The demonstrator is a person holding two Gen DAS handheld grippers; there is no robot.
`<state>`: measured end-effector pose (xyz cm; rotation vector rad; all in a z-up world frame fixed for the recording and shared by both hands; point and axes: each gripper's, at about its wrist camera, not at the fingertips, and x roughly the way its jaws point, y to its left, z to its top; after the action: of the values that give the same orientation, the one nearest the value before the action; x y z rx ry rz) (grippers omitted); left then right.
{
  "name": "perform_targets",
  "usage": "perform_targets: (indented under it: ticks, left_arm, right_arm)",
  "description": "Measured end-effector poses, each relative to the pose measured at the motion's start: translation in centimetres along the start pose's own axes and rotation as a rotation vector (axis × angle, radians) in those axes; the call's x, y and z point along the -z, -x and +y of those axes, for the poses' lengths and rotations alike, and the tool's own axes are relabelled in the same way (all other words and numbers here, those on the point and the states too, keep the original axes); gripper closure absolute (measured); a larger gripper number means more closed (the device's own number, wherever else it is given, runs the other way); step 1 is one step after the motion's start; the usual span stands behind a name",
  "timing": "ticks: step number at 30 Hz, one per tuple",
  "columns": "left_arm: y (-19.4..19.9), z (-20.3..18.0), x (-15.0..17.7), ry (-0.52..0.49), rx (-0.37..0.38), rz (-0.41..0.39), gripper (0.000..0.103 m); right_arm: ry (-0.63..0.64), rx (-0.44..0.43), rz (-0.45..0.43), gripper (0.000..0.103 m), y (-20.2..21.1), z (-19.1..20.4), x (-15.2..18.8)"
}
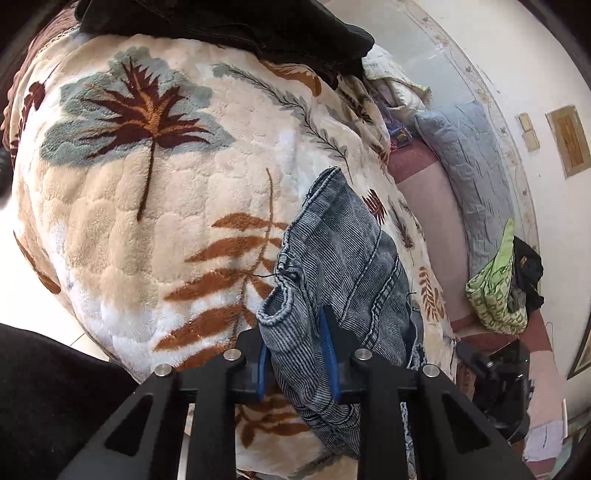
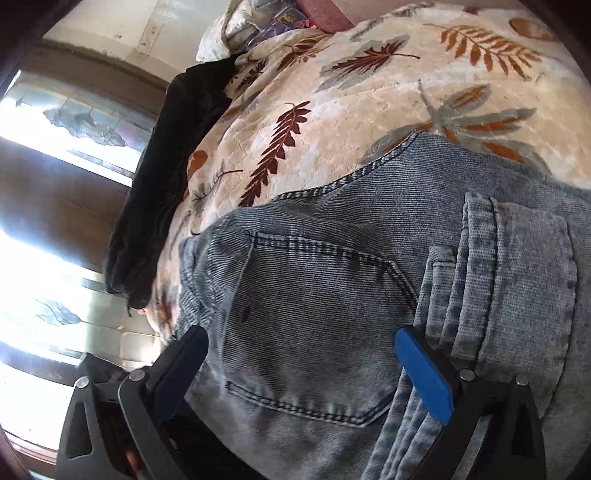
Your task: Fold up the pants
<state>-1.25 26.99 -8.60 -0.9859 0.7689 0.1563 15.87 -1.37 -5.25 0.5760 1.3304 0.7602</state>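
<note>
The pants (image 1: 332,266), faded ribbed blue denim with heavy stitched seams, lie on a plush cream blanket (image 1: 147,206) patterned with rust and grey leaves. The left gripper (image 1: 297,354) is clenched on a bunched fold of them, blue pads pressing the cloth. The right gripper (image 2: 306,373) stands wide, released, straddling a back pocket (image 2: 314,325) (seen only from the right wrist). A black garment (image 1: 229,26) lies at the blanket's far edge; only the left wrist view shows a grey pillow (image 1: 465,162).
</note>
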Motion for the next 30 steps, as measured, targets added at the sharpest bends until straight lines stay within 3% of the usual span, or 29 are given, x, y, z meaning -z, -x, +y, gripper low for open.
perform_targets:
  ticks: [1,2,4,5,9,12,15,17,19,22,30]
  left_arm:
    - [0.0,-0.1,0.0,-0.011,-0.002,-0.003,0.083]
    - [0.0,-0.2,0.0,-0.018,-0.007,-0.006,0.084]
    - [0.0,-0.5,0.0,-0.031,-0.017,-0.014,0.085]
    - [0.1,-0.7,0.0,-0.043,-0.020,-0.017,0.085]
    - [0.6,-1.5,0.0,-0.091,-0.037,-0.036,0.086]
    - [1.0,-2.7,0.1,-0.142,-0.052,-0.064,0.087]
    - [1.6,-5.0,0.5,-0.216,-0.063,-0.097,0.088]
    - [2.1,-6.7,0.8,-0.278,-0.072,-0.122,0.088]
    - [2.5,-8.5,1.0,-0.335,-0.076,-0.145,0.088]
    - [3.2,-11.6,1.9,-0.426,-0.069,-0.176,0.090]
    - [2.6,-22.3,9.1,-0.764,0.001,-0.211,0.090]
  right_arm:
    - [-0.004,-0.039,-0.003,0.006,0.4,0.4,-0.2]
    - [0.002,-0.022,-0.022,0.006,0.6,0.8,-0.3]
    - [-0.012,0.066,-0.026,0.006,-0.1,0.5,-0.7]
    - [-0.050,0.085,0.033,0.006,-1.5,-0.5,-0.8]
    - [-0.108,0.062,0.054,0.005,-1.4,-0.7,-1.3]
    - [-0.098,0.032,0.011,0.005,-0.1,-0.2,-1.5]
    - [-0.104,0.055,0.079,0.005,-1.7,-1.3,-0.9]
    - [-0.124,0.008,0.059,0.005,-0.5,-1.4,-1.0]
    - [-0.179,-0.068,-0.006,0.005,2.0,-2.0,-1.0]
    - [-0.184,-0.094,-0.128,0.005,6.8,-3.3,-0.3]
    - [-0.262,-0.029,-0.370,0.005,17.8,-11.1,3.9]
